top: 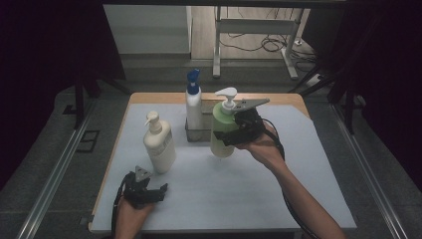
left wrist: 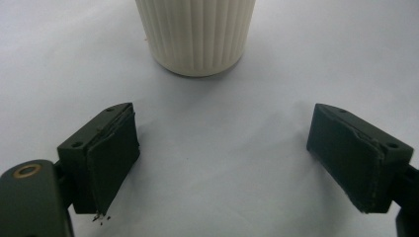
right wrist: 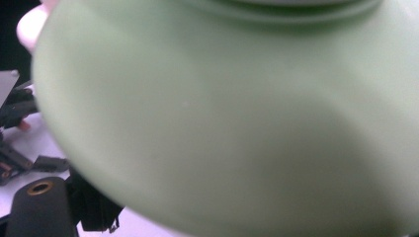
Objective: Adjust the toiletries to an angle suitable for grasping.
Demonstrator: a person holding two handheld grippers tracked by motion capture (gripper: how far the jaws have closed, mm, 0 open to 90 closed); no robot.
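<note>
Ribbed cream bottle (left wrist: pixel 195 34), smooth green bottle (top: pixel 222 132).

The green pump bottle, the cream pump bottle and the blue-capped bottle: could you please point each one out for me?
green pump bottle (top: pixel 221 134), high view, on its body left of the right gripper.
cream pump bottle (top: pixel 159 149), high view, on the middle of its body.
blue-capped bottle (top: pixel 193 107), high view, on its white body below the cap.

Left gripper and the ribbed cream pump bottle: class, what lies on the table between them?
Nothing: in the left gripper view, bare white table runs from the open left gripper to the ribbed cream pump bottle.
</note>
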